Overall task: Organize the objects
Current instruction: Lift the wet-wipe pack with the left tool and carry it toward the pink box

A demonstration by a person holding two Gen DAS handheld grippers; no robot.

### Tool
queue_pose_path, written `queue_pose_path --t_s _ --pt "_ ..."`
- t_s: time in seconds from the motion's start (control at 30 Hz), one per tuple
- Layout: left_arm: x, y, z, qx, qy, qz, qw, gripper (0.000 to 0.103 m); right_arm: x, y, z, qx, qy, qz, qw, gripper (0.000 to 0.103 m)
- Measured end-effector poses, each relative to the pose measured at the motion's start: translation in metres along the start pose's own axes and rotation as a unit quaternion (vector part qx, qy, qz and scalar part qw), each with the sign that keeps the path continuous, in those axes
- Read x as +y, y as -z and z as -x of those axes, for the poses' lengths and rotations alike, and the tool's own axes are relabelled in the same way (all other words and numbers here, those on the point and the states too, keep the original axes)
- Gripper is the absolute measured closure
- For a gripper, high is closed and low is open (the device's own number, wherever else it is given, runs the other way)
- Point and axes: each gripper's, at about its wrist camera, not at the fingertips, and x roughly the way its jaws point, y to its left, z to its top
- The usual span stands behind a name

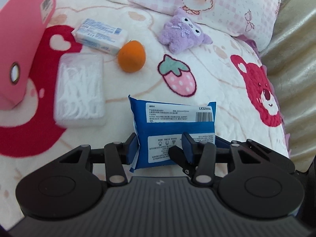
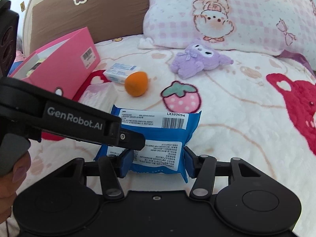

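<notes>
A blue wipes pack (image 1: pixel 171 122) (image 2: pixel 158 130) with white labels stands upright above the printed blanket (image 1: pixel 217 75). My left gripper (image 1: pixel 161 148) is shut on its lower left part, blue pads pressing both faces. My right gripper (image 2: pixel 158 163) is shut on the same pack, pads against its two side edges. In the right wrist view the left gripper's black finger (image 2: pixel 130 138) reaches in from the left across the pack. The open pink box (image 1: pixel 19 39) (image 2: pixel 65 59) stands to the left.
On the blanket lie a clear box of floss picks (image 1: pixel 79 88) (image 2: pixel 100 96), a white-blue packet (image 1: pixel 100 36) (image 2: pixel 121 72), an orange ball (image 1: pixel 131 56) (image 2: pixel 136 84) and a purple plush toy (image 1: pixel 183 32) (image 2: pixel 199 59). Pillows (image 2: pixel 237 13) line the back. The bed's edge (image 1: pixel 286 59) runs at the right.
</notes>
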Motion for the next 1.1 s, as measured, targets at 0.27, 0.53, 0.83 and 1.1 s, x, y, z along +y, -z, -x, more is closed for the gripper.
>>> queue_pose_path --t_s 0.27,0.53,0.83,1.1 --pt "0.009 0.011 0.02 0.009 -0.001 0.006 0.9999 0.057 0.023 0.003 0.014 0.012 -0.006 0.018 1.0 0.042" --pt "0.024 0.015 0.058 0.017 0.012 0.026 0.9994 0.058 0.043 -0.002 0.035 0.022 -0.032 0.019 0.999 0.042" --pt "0.031 0.02 0.095 0.04 0.001 0.007 0.9992 0.058 0.075 -0.008 0.054 0.048 -0.047 0.028 0.997 0.041" --pt "0.037 0.023 0.119 0.055 -0.002 -0.001 0.9985 0.058 0.098 -0.012 0.067 0.068 -0.054 0.056 0.995 0.04"
